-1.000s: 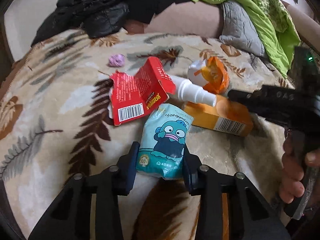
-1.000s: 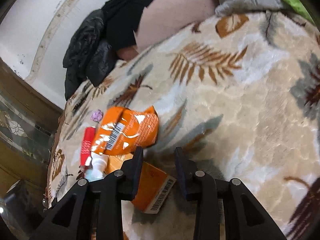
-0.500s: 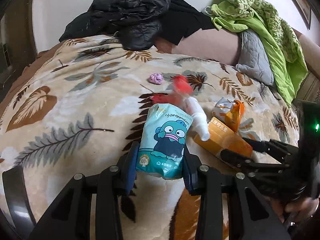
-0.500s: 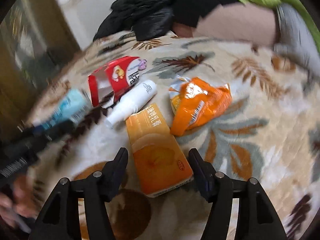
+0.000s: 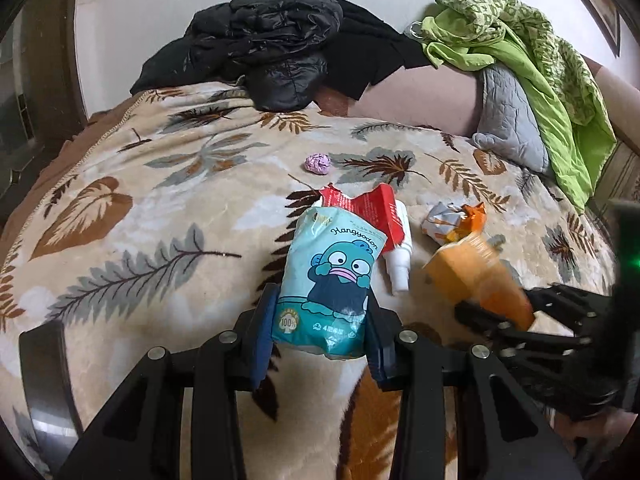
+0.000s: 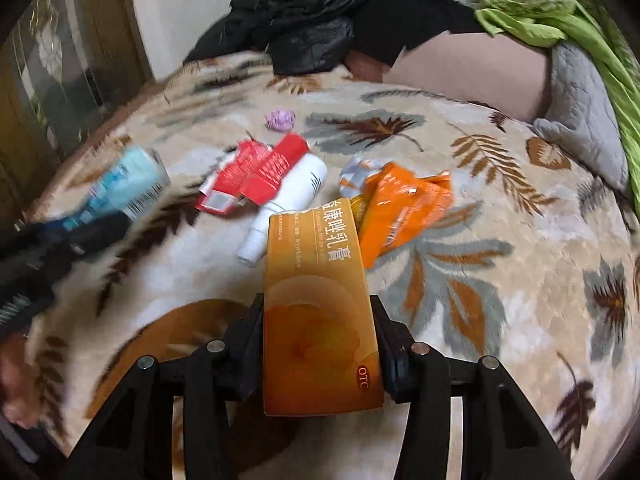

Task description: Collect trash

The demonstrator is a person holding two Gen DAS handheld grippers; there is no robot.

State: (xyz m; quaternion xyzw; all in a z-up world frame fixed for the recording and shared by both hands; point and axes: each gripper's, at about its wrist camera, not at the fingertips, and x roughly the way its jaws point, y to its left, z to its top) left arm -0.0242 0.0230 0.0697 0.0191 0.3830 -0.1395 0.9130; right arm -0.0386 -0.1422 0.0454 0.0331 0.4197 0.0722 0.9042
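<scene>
My left gripper (image 5: 320,340) is shut on a teal cartoon tissue pack (image 5: 332,276) and holds it above the leaf-patterned blanket (image 5: 140,240). My right gripper (image 6: 318,344) is shut on an orange medicine box (image 6: 318,312), lifted off the blanket; the box also shows blurred in the left wrist view (image 5: 480,280). On the blanket lie a torn red carton (image 6: 256,172), a white spray bottle (image 6: 286,208), a crumpled orange wrapper (image 6: 400,204) and a small purple paper ball (image 6: 280,119).
Black jackets (image 5: 272,48) are piled at the back of the bed. A green cloth (image 5: 532,68) and a grey quilted pillow (image 5: 508,120) lie at the back right. A dark wooden frame (image 6: 60,80) stands at the left.
My right gripper has closed on the orange box and lifted it. My left gripper has risen and pulled back a little with the tissue pack.
</scene>
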